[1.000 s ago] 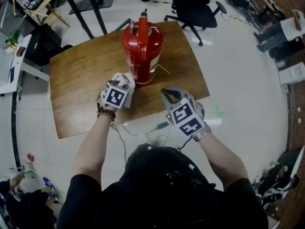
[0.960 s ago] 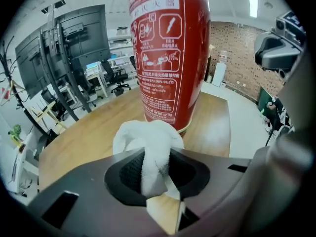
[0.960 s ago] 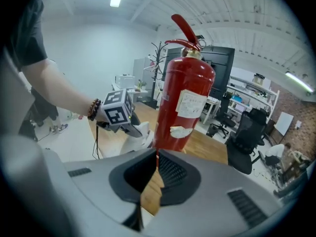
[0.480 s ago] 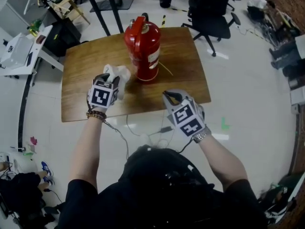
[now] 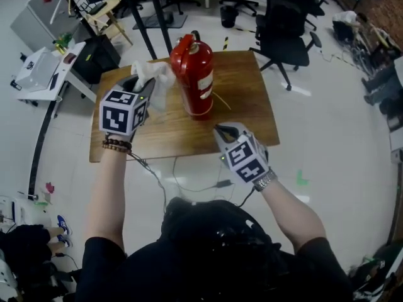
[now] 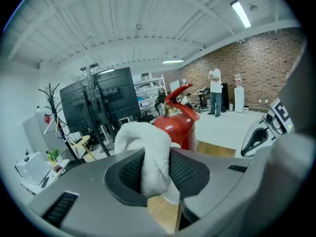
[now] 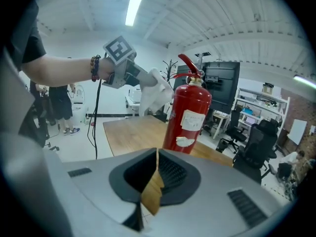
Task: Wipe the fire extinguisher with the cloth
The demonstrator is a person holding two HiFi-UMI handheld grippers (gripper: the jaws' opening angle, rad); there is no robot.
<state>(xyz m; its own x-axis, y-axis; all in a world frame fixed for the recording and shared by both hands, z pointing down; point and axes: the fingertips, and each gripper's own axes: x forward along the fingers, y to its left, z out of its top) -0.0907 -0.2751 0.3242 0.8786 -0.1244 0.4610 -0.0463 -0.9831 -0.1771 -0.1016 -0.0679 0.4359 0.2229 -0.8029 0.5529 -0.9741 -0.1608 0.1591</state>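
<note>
Red fire extinguisher [image 5: 196,74] stands upright, label [image 7: 191,120] seemingly torn — left hand-held gripper [image 6: 158,172] clamps cloth [image 6: 143,137], right hand-held gripper [image 7: 155,174] closed.

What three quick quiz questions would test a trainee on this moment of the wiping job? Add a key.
1. True or false: the right tongs hold the cloth.
2. Where does the fire extinguisher stand? A on the wooden table; B on the floor; C on a chair.
3. Fill in: the left tongs are shut on the ____.
Key: 1 false, they are shut and empty; 2 A; 3 cloth.
</note>
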